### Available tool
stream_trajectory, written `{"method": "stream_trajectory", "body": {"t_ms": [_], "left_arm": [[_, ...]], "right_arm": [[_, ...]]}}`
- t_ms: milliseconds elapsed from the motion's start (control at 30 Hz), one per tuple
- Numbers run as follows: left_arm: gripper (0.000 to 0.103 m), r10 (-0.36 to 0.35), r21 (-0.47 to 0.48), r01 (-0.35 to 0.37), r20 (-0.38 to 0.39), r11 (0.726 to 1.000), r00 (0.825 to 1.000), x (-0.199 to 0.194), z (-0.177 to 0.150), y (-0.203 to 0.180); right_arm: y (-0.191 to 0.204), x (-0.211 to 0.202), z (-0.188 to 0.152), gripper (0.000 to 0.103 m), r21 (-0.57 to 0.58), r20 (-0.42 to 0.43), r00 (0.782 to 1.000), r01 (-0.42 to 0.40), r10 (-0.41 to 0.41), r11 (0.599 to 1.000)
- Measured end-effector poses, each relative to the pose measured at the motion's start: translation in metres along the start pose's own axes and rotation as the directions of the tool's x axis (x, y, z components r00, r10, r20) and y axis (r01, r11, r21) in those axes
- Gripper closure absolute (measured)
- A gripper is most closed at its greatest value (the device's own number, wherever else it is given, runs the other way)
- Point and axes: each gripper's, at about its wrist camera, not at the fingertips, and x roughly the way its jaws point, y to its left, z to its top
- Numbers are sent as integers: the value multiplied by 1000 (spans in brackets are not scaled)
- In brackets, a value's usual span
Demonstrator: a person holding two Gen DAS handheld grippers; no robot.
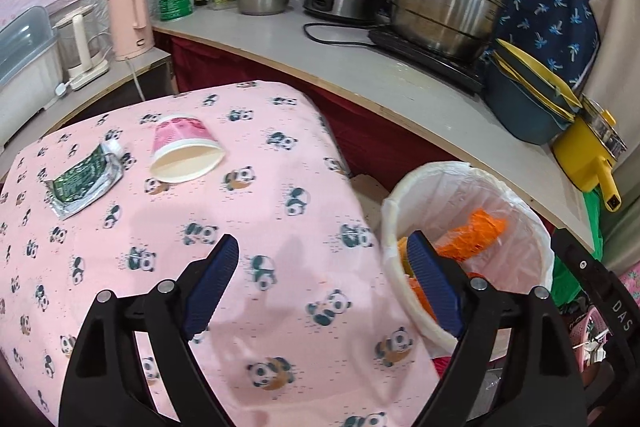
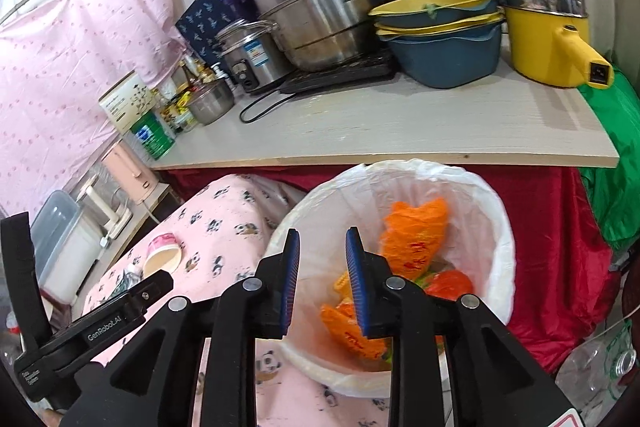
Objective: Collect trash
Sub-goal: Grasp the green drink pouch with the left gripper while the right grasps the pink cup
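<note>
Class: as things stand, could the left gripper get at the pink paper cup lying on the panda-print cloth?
Probably yes: the left gripper is open and empty, and only bare panda-print cloth lies between it and the tipped pink paper cup.

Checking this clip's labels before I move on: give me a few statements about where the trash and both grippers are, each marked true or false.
1. The paper cup lies on its side on the panda tablecloth. True.
2. The green wrapper is already in the trash bin. False: it lies on the tablecloth, left of the cup.
3. The left gripper holds the cup. False: its jaws are open and empty above the cloth.
4. The right gripper is over the bin with nothing between its jaws. True.
5. The bin is lined with a white bag and holds orange wrappers. True.
6. The bin stands on the counter. False: it stands below the counter, beside the table.
</note>
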Motion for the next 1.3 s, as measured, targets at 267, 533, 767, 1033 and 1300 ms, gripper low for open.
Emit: {"method": "stream_trajectory", "body": {"t_ms": [267, 533, 767, 1033, 1300], "left_arm": [[21, 71, -79, -70, 13, 994, 997, -10, 3, 65], [21, 163, -161, -159, 12, 974, 987, -17, 1, 144], [18, 229, -227, -223, 2, 948, 973, -22, 1, 211], [11, 261, -269, -257, -20, 928, 965, -8, 7, 275], [10, 237, -260, -246, -64, 934, 969, 35, 17, 310]], "right_arm": [[62, 17, -13, 79, -79, -52, 997, -68, 64, 995], [132, 40, -33, 72, -157, -129, 982, -159, 139, 975], [192, 72, -56, 67, -204, -218, 957, -235, 190, 950], [245, 120, -76, 62, -210, -302, 926, -296, 226, 932], [272, 174, -85, 60, -185, -345, 910, -305, 229, 934]]}}
